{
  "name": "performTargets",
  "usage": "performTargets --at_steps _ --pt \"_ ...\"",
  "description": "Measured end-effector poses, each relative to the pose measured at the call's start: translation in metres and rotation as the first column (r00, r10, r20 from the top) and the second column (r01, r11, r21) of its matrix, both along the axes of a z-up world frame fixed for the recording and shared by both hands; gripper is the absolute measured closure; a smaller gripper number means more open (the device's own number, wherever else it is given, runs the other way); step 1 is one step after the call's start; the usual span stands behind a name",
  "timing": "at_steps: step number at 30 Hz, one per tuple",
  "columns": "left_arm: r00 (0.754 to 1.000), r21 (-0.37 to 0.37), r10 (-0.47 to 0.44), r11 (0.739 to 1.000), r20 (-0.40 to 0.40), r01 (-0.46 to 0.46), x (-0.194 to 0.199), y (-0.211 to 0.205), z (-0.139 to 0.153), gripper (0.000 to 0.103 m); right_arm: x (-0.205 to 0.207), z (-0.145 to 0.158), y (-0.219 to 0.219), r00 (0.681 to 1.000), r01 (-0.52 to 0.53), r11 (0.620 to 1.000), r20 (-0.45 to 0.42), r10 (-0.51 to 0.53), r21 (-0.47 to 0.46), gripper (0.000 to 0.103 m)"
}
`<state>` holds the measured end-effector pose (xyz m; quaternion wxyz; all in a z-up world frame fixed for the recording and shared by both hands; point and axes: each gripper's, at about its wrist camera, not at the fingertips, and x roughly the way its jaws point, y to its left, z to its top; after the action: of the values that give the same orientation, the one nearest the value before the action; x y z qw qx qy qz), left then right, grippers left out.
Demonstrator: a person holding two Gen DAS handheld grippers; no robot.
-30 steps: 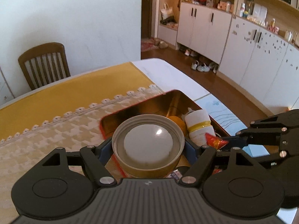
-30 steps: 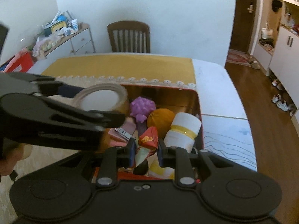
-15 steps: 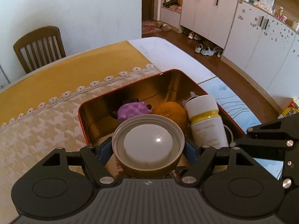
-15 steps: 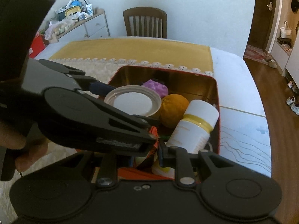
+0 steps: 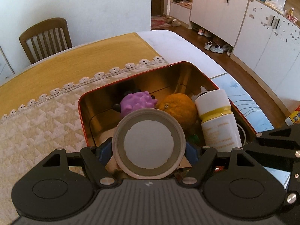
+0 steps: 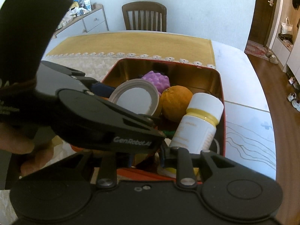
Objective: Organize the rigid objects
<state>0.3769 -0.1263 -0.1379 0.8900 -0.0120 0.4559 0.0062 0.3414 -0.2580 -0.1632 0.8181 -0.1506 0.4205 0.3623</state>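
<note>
My left gripper (image 5: 149, 150) is shut on a round tape roll (image 5: 149, 143), held over the near part of the red tin box (image 5: 131, 79). The roll also shows in the right wrist view (image 6: 134, 98), with the left gripper's body (image 6: 105, 120) across the left of that view. In the box lie a purple spiky toy (image 5: 137, 102), an orange (image 5: 178, 107) and a white bottle with a yellow band (image 5: 218, 120). My right gripper (image 6: 146, 155) is at the box's near edge; the left gripper hides its jaws and whatever is between them.
The box stands on a cream and yellow tablecloth (image 5: 46, 101) with a lace strip. A wooden chair (image 5: 45, 37) is behind the table. White cabinets (image 5: 262, 28) and shoes on the floor are to the right. The table's right edge is close to the box.
The left gripper with the tape roll has moved over the box and tipped down toward it. The right gripper drew back a little; the red packet seen between its fingers is now hidden.
</note>
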Motion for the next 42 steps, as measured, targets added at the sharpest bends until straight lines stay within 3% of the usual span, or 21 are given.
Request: performTargets --at_steps 16,32,42 --pt "0.999 -0.004 0.010 1.000 0.032 -0.010 -0.015 -0.001 0.017 0.025 -0.007 0.014 -0.010 1.000 0.011 0.999 0.009 -0.011 0.050 0.054" --pt "0.980 -0.049 0.024 0.999 0.199 -0.015 -0.072 0.008 0.072 0.026 -0.030 0.052 -0.037 0.993 0.048 0.991 0.102 -0.061 0.124 0.035" --pt "0.956 -0.045 0.000 0.999 0.293 0.013 -0.115 0.023 0.098 0.022 -0.054 0.067 -0.041 0.975 0.124 0.973 0.159 -0.157 0.195 0.013"
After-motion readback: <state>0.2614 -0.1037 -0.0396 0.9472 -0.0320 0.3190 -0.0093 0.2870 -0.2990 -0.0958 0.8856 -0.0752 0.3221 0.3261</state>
